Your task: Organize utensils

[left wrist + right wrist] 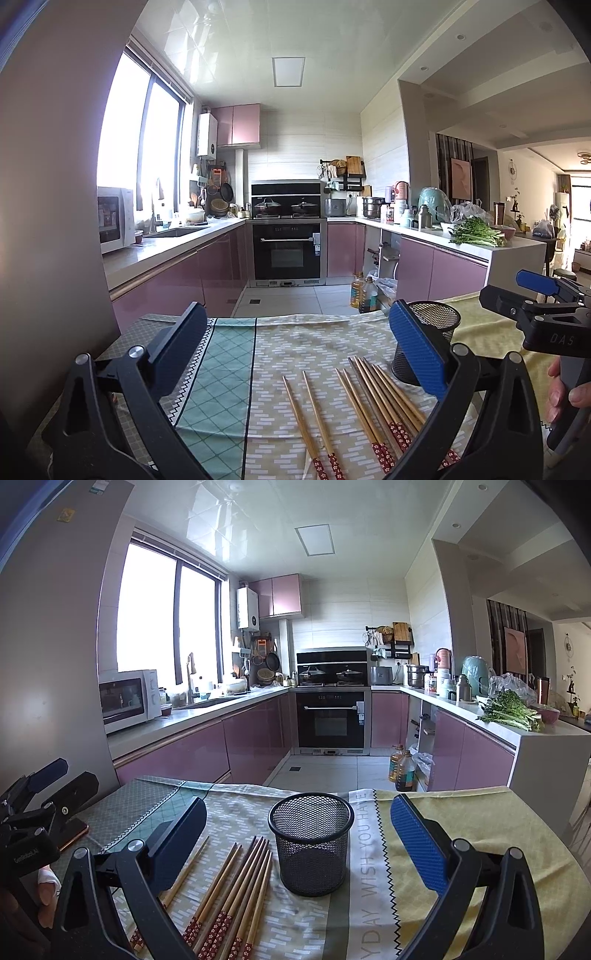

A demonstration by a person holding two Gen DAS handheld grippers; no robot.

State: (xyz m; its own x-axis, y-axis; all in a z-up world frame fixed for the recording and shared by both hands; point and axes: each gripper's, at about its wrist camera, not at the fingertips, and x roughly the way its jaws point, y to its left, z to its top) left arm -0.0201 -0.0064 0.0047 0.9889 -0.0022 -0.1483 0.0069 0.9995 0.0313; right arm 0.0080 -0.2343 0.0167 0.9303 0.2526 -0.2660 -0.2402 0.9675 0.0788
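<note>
Left tool [295,354]: released, jaws wide apart, holding nothing; it hangs over the chopsticks.
Right tool [295,834]: also released and holding nothing; the cup sits between its two fingers in the right wrist view, not touched.
Chopsticks [373,402]: they lie flat on the patterned cloth [295,343] that covers the counter, thin tips away from the person, red flowered ends near. Two lie a little apart on the left, the others are packed close together beside the cup.
Cup [310,845]: black wire mesh, upright, nothing inside it, just to the right of the chopsticks.
Step in hand: I judge that the task is at its start, because no chopstick is in the cup.
Risk, pick-up: the sticks are thin and touch each other, so a closing tool may take several or let one roll away.
Risk, cloth: the cloth is loose; a finger that scrapes it may drag it and shift everything.
Risk, cup: it looks light, and a stick pushed against the rim may tip it.
</note>
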